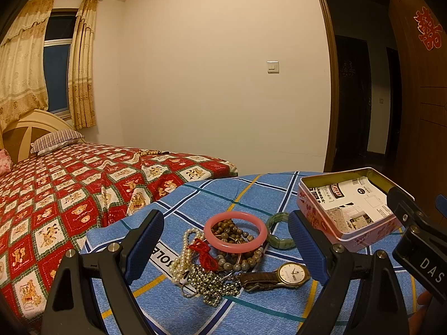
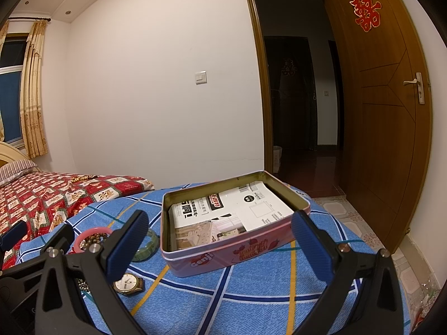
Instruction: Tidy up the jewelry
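A heap of jewelry lies on a blue checked cloth [image 1: 251,312]: a pink bangle [image 1: 235,235] on brown beads, a pearl strand [image 1: 183,254] with a red knot, a metal bead chain [image 1: 212,283], a green bracelet [image 1: 276,230] and a wristwatch [image 1: 290,275]. My left gripper [image 1: 226,247] is open above the heap, holding nothing. An open pink tin [image 2: 237,247] lined with printed paper sits to the right of the heap. My right gripper [image 2: 220,243] is open, its fingers spread on either side of the tin's near wall. The watch [image 2: 128,283] and green bracelet [image 2: 146,247] show left of the tin.
A bed with a red patterned quilt [image 1: 69,195] lies to the left, with a beaded string [image 1: 152,153] on it. The cloth-covered surface ends past the tin; tiled floor [image 2: 360,220] and an open wooden door [image 2: 385,128] are to the right.
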`<action>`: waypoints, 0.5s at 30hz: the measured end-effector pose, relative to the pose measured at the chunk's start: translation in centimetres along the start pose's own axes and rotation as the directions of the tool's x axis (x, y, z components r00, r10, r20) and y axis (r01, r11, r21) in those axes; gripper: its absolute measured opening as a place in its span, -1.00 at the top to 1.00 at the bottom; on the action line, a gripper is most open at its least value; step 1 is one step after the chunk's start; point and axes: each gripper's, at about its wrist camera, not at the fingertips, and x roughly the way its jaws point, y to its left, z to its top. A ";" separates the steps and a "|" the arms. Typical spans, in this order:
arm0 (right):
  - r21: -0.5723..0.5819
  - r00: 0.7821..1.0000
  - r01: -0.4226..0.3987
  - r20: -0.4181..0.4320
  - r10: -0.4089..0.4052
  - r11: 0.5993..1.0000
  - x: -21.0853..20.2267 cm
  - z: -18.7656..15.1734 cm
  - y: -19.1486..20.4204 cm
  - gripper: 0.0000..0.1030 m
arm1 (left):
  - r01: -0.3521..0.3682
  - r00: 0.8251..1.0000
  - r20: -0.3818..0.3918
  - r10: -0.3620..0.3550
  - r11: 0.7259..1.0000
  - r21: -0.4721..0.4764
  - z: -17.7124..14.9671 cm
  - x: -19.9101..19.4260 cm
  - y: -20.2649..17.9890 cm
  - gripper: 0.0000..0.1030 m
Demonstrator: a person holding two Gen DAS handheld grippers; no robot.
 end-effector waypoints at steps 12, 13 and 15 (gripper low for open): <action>-0.001 1.000 0.002 -0.004 -0.002 1.000 0.1 -0.1 0.0 -1.00 | 0.012 1.000 -0.011 -0.012 1.000 -0.001 -0.1 0.2 -0.2 -0.76; -0.001 1.000 0.001 -0.004 -0.001 1.000 0.1 0.0 0.0 -1.00 | 0.012 1.000 -0.013 -0.012 1.000 -0.002 -0.1 0.2 -0.2 -0.76; 0.000 1.000 0.002 -0.004 -0.002 1.000 0.1 0.0 0.0 -1.00 | 0.018 1.000 -0.020 -0.018 1.000 -0.007 -0.1 0.3 -0.1 -0.76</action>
